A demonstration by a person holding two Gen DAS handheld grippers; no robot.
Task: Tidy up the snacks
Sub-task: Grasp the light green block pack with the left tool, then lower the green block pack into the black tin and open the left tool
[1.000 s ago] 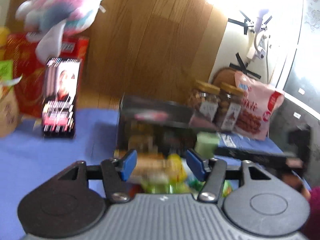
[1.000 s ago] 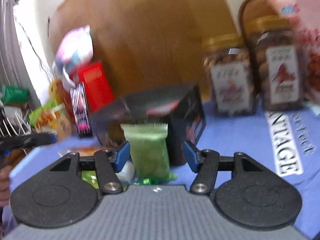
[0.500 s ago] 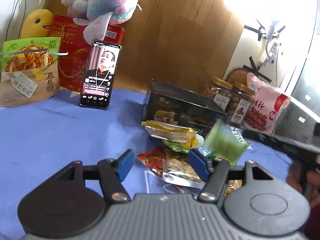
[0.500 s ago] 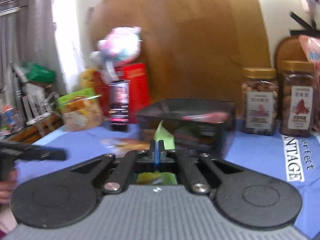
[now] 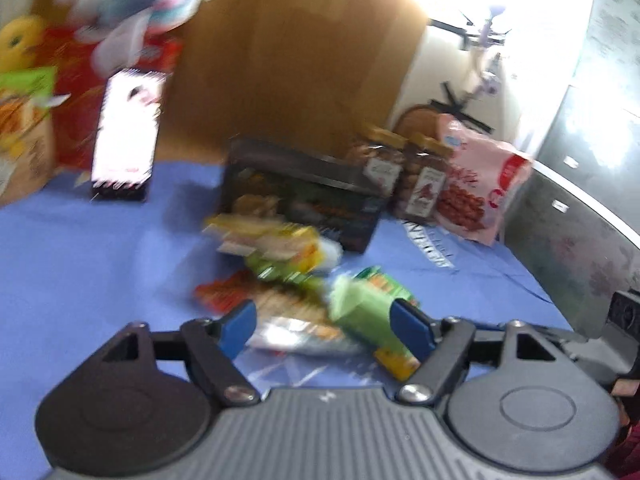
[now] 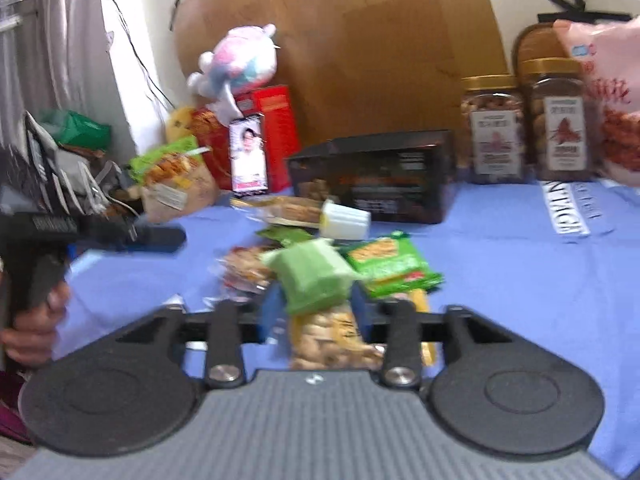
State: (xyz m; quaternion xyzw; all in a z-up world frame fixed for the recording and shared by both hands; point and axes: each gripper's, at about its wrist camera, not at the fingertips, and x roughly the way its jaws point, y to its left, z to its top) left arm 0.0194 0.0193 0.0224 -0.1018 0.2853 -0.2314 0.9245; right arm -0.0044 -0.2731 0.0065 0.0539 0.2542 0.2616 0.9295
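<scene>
Right gripper (image 6: 314, 306) pinches a green snack packet (image 6: 312, 276), apparently bound for the black box (image 6: 372, 176); left gripper (image 5: 324, 326) spread, jaws just opening, over the pile

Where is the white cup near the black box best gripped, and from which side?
Probably across the side wall of the white cup, coming from above. It lies on its side, so its tapering wall faces up, while the black box behind and packets in front crowd a level approach.
</scene>
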